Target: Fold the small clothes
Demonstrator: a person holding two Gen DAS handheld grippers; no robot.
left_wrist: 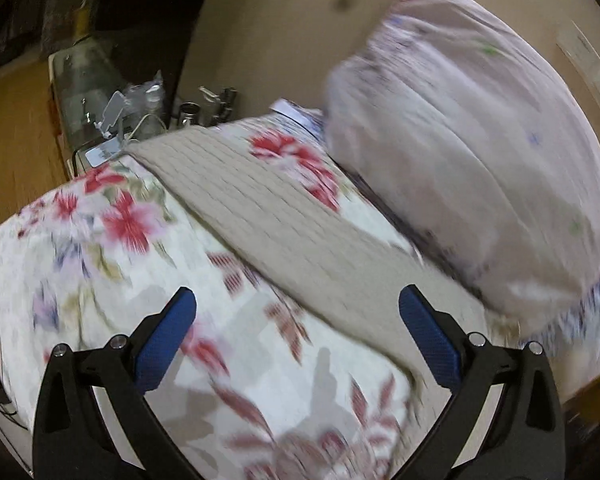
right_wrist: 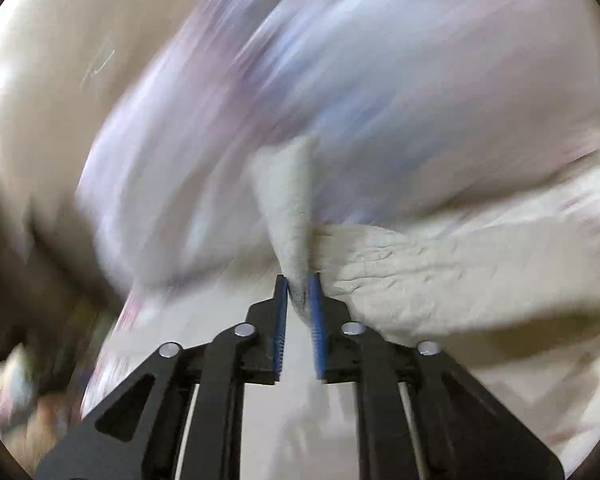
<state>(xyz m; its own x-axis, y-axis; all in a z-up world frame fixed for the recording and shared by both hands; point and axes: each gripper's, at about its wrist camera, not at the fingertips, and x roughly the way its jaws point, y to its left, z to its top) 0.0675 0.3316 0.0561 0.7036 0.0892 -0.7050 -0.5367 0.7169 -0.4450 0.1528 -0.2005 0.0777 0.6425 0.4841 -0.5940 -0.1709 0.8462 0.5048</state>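
Note:
A beige ribbed knit garment [left_wrist: 268,216] lies flat across a floral bedspread [left_wrist: 80,264] in the left wrist view. My left gripper [left_wrist: 298,304] is open and empty, hovering just above the bedspread near the garment's near edge. In the blurred right wrist view my right gripper [right_wrist: 299,286] is shut on a corner of the same beige garment [right_wrist: 420,272], with a fold of cloth standing up between the blue pads [right_wrist: 318,320]. The rest of the garment trails to the right.
A large pale lilac pillow [left_wrist: 480,160] leans against the beige headboard [left_wrist: 280,20] right of the garment; it also fills the right wrist view [right_wrist: 340,80]. A cluttered bedside stand [left_wrist: 112,112] with small items sits at the far left.

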